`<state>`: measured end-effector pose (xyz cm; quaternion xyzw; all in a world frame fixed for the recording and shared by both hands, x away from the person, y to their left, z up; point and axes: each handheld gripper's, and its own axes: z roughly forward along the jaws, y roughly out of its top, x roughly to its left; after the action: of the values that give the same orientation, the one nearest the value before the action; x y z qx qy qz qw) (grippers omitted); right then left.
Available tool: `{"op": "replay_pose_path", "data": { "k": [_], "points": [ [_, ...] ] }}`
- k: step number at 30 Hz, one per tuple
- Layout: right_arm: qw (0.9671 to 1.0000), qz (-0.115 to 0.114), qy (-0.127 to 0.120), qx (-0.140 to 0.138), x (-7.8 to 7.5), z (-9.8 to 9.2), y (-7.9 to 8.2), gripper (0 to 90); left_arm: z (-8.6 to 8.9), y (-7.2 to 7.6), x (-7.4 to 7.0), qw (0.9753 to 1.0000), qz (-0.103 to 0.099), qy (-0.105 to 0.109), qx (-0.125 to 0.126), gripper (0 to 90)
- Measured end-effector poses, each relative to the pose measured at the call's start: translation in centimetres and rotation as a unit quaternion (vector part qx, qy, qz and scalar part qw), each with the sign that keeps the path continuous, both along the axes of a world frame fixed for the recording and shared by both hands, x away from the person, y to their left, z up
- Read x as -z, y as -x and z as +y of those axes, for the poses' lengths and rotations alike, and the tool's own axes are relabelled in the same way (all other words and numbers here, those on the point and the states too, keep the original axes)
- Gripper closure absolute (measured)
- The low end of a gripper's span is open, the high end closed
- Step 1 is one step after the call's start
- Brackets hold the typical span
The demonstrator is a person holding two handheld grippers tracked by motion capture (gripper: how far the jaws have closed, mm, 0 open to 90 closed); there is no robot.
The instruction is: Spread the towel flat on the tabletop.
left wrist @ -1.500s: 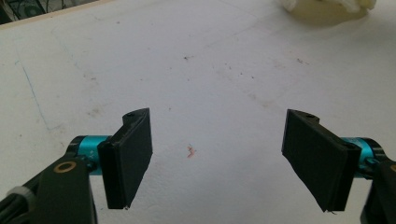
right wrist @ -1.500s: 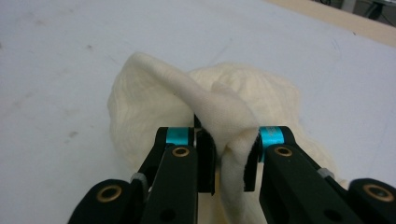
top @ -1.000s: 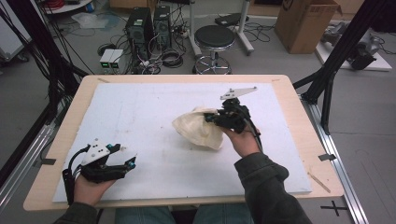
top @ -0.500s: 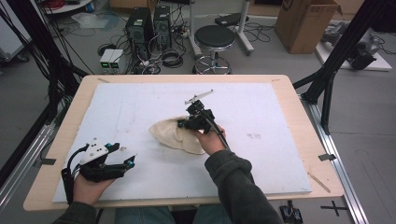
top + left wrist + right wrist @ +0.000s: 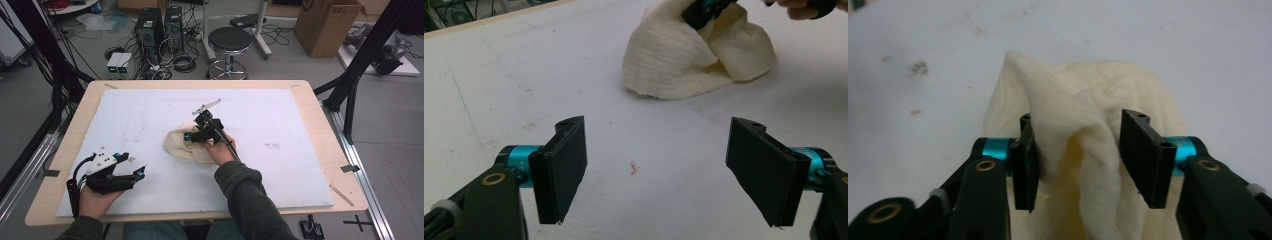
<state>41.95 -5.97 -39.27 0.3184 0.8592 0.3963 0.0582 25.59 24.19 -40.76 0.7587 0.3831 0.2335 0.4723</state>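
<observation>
now | white mat (image 5: pixel 280 165) on wood table (image 5: pixel 327 150) | l grip (image 5: pixel 656 167) released | r grip (image 5: pixel 1078 160) w/ cloth (image 5: pixel 1073 125) btwn jaws, gap on one side

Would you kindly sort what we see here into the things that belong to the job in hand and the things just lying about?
In the job:
- cream cloth, bunched on the white mat
- right gripper, jaws around a fold of the cloth
- left gripper, open, resting apart from the cloth

Lying about:
- black stool
- cardboard box
- computer towers and cables on the floor
</observation>
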Motion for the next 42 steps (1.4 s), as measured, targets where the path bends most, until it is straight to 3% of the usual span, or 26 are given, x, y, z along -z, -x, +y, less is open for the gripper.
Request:
{"op": "replay_pose_path", "data": {
  "k": [5,12,15,18,24,28,32,38,42],
  "points": [
    [0.9991,-0.029,-0.029,-0.012,-1.5,-2.1,1.1,40.2,-0.2,0.0,0.0,1.0,-0.001,0.001,0.001,24.8],
    [0.9966,-0.063,-0.054,-0.008,-2.8,-6.3,3.0,37.4,-0.5,0.0,0.0,1.0,-0.001,0.002,0.003,24.8],
    [0.9969,-0.064,-0.045,-0.005,-2.8,-8.0,3.8,37.1,-0.6,0.0,0.0,1.0,0.0,0.006,0.003,24.8],
    [0.9963,-0.068,-0.053,0.001,-2.4,-9.8,4.5,38.9,-0.8,-0.1,-0.1,1.0,0.0,0.009,0.002,24.9],
    [0.9965,-0.066,-0.05,0.01,-0.8,-12.3,5.8,41.9,-1.5,-0.5,-0.2,0.9996,0.008,0.023,0.015,29.5],
    [0.9972,-0.066,-0.036,0.003,0.4,-12.8,6.2,45.1,-2.4,-0.9,-0.3,0.9991,0.007,0.032,0.027,34.6],
    [0.9981,-0.056,-0.027,-0.006,1.7,-12.4,6.1,49.0,-3.6,-1.4,-0.1,0.9987,0.012,0.025,0.042,41.6],
    [0.9991,-0.038,-0.006,-0.018,3.8,-11.1,5.0,57.4,-5.6,-2.2,0.6,0.9974,0.025,0.011,0.067,55.4],
    [0.9992,-0.03,0.017,-0.022,4.9,-10.2,4.3,65.3,-6.7,-2.9,1.0,0.9962,0.036,0.009,0.079,56.5]
  ]
}}
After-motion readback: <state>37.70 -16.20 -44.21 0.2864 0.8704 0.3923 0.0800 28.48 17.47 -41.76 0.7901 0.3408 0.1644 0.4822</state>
